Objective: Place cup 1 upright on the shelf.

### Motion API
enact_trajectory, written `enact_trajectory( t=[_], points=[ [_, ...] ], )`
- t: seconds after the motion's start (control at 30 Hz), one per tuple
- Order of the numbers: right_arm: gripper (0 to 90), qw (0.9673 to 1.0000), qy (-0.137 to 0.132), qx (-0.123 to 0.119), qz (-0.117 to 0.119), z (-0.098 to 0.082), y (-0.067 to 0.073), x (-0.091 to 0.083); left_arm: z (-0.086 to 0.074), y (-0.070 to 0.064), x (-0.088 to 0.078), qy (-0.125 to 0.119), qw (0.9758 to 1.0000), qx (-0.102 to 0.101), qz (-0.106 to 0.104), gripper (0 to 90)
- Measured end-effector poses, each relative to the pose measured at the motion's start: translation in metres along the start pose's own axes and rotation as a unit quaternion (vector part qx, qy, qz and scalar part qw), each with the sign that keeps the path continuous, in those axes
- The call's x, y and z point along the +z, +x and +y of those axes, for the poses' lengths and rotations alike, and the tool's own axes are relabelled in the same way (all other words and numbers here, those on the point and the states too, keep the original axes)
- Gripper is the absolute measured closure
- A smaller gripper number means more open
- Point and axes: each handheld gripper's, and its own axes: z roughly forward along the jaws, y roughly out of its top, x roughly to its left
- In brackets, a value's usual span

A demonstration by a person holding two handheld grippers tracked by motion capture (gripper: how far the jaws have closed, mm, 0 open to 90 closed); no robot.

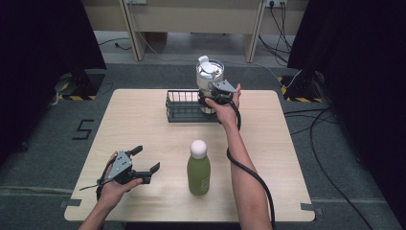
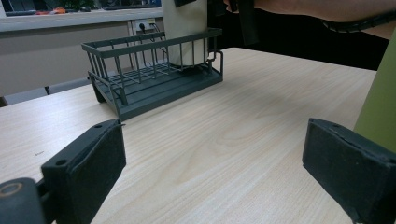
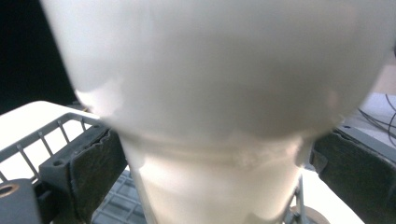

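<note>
White tumbler (image 1: 209,76) stands upright at the right end of the dark wire basket (image 1: 184,106), its base down among the bars; the right gripper view shows its pale narrowed lower body (image 3: 215,186) passing between the two black pads, with the basket's rim (image 3: 42,135) low on the left.

That basket sits on a light wooden table (image 1: 143,129) with rounded corners, at its far middle. Nearer the person than the basket, a green bottle (image 1: 198,168) with a white cap stands upright on the bare wood, well apart from the basket. Beyond the basket the floor is grey carpet, with pale furniture legs at the far wall, black curtains on both sides, cables trailing at the right and black-and-yellow tape marks on either side. A dark figure five is marked on the floor to the left of the table.

The right gripper (image 1: 213,98) is held out over the basket's right end, the forearm stretched forward from the near edge, its cable looping back along the arm. Its jaws flank the tumbler's lower part; the left pad (image 3: 95,163) lies against it or just beside it, and whether the grip is pressed home I cannot tell.

The left gripper (image 1: 146,165) rests low over the table, to the near left of the basket and beside the bottle, its jaws spread wide with nothing between them, pointing towards the basket (image 2: 154,70).
</note>
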Motion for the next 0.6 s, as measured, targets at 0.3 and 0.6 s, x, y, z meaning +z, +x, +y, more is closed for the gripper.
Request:
enact_trajectory(
  t=[0.3,0.6],
  points=[
    [4.6,1.0000,-0.005,0.003,0.007,0.000,-0.003,-0.012,0.000,0.000,0.001,0.001,1.0000,0.001,0.001,5.2],
    [5.6,0.9998,-0.003,0.009,0.015,-0.003,-0.004,-0.022,0.000,-0.001,0.001,0.001,1.0000,0.003,-0.001,5.2]
  ],
)
